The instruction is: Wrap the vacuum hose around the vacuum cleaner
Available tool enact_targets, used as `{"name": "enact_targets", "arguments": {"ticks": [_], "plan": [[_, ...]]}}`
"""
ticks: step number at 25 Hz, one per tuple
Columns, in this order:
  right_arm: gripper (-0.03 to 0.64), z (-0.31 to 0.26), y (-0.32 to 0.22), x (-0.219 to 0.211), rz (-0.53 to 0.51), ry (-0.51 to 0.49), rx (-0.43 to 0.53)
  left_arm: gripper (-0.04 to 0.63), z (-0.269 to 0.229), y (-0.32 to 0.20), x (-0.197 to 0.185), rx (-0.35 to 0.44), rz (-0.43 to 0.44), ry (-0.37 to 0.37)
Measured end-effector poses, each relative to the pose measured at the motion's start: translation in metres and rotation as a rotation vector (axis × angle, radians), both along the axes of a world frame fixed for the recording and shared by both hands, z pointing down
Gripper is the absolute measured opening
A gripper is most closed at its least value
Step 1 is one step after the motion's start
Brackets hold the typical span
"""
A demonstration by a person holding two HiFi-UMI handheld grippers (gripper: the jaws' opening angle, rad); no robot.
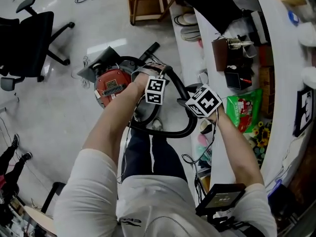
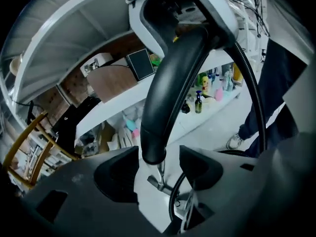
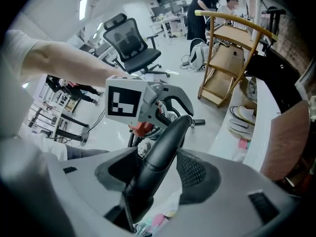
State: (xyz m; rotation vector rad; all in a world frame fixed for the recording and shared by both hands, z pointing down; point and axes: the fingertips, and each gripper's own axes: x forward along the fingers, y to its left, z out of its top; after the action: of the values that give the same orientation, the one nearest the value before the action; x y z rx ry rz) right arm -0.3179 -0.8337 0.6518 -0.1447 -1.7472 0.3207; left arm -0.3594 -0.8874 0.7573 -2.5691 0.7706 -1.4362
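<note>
The red vacuum cleaner stands on the floor in front of my legs. Its black hose loops from the body round to the right and back. My left gripper hangs over the cleaner's top right. In the left gripper view, the rigid black hose tube runs between the jaws of the left gripper, which stand open with a gap on each side. My right gripper is shut on the hose, further right. The left gripper's marker cube shows just beyond, above the cleaner's red.
A black office chair stands at the far left. A wooden rack is at the back. A curved white counter runs down the right, with a green bag and bottles beside it. Slippers lie near its far end.
</note>
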Motion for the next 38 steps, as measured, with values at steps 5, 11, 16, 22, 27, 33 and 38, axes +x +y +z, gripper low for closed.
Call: {"name": "enact_targets", "arguments": {"ticks": [5,11,16,22,27,33,38], "plan": [[0.247,0.001,0.001,-0.003,-0.020,-0.005,-0.002,0.232,0.021,-0.019,0.016,0.016,0.063,-0.022],[0.247,0.006,0.005,0.010,-0.099,0.011,0.051,0.156,0.023,-0.024,0.025,0.033,0.050,-0.007],[0.247,-0.004,-0.003,-0.005,-0.157,-0.055,0.085,0.155,0.012,-0.031,0.003,0.057,0.002,-0.009],[0.247,-0.008,-0.015,-0.035,-0.252,-0.105,0.166,0.153,-0.004,-0.043,-0.046,0.098,-0.064,-0.073],[0.244,0.000,-0.026,-0.064,-0.406,-0.134,0.249,0.153,-0.012,-0.039,-0.099,0.109,-0.132,-0.132],[0.238,0.003,-0.019,-0.120,-0.538,-0.196,0.263,0.153,-0.014,-0.013,-0.167,0.066,-0.228,-0.164],[0.238,-0.010,0.001,-0.173,-0.610,-0.296,0.229,0.153,-0.018,0.003,-0.220,0.057,-0.356,-0.170]]}}
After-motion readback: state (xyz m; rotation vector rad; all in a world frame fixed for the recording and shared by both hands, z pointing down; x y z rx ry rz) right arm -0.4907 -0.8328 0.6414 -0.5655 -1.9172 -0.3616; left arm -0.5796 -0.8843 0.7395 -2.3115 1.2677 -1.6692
